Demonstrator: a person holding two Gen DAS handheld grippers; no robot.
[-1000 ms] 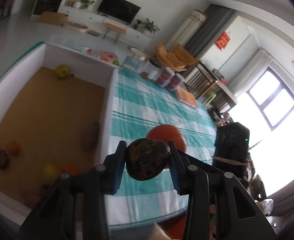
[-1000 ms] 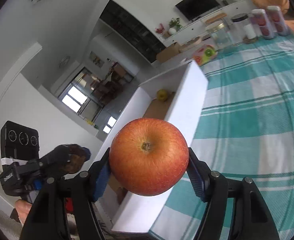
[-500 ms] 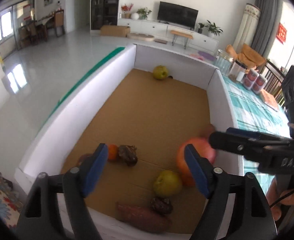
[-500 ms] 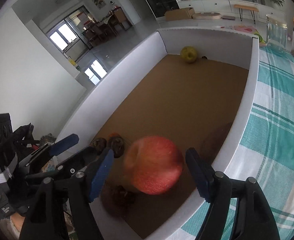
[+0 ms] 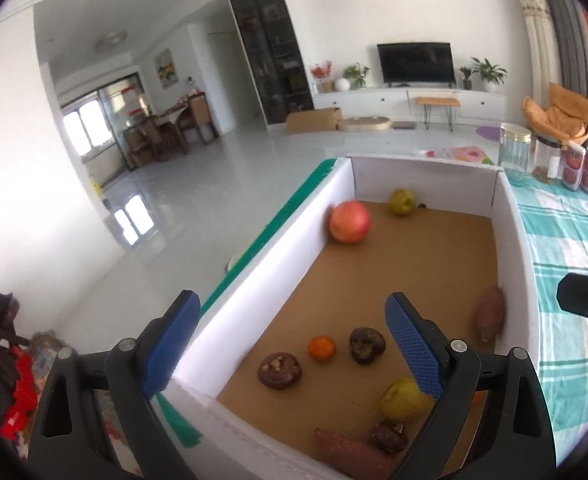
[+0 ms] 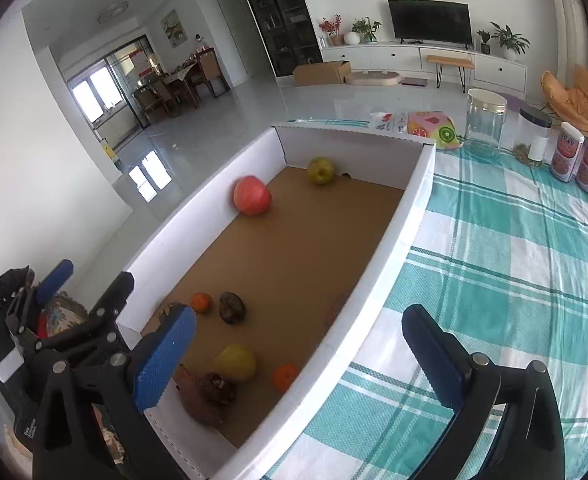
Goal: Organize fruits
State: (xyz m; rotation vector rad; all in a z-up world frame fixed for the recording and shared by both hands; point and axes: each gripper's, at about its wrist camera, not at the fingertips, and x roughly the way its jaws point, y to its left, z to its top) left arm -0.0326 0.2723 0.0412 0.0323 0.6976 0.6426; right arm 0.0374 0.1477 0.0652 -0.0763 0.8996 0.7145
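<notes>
A white-walled box [image 5: 262,276] [image 6: 409,216] with a brown floor holds the fruit. A red apple [image 5: 349,222] [image 6: 252,195] lies against its left wall, far end. A yellow-green fruit [image 5: 401,201] [image 6: 320,170] sits at the far wall. Near the front lie dark wrinkled fruits [image 5: 367,345] [image 6: 232,307], a small orange [image 5: 321,348] [image 6: 201,302], a yellow pear [image 5: 403,399] [image 6: 236,362] and sweet potatoes [image 5: 489,318] [image 6: 198,400]. My left gripper [image 5: 290,348] is open and empty above the box's near left corner. My right gripper [image 6: 297,360] is open and empty above the box's near right wall.
A teal checked tablecloth [image 6: 513,280] covers the table right of the box. Jars [image 6: 485,120] and two red canisters [image 6: 577,158] stand at its far end, beside a colourful fruit-print packet [image 6: 429,124]. The floor drops away left of the box.
Both grippers opened and dropped their loads: the red apple left the right gripper and rolled to the far left wall; the dark fruit left the left gripper. Both grippers drew back.
</notes>
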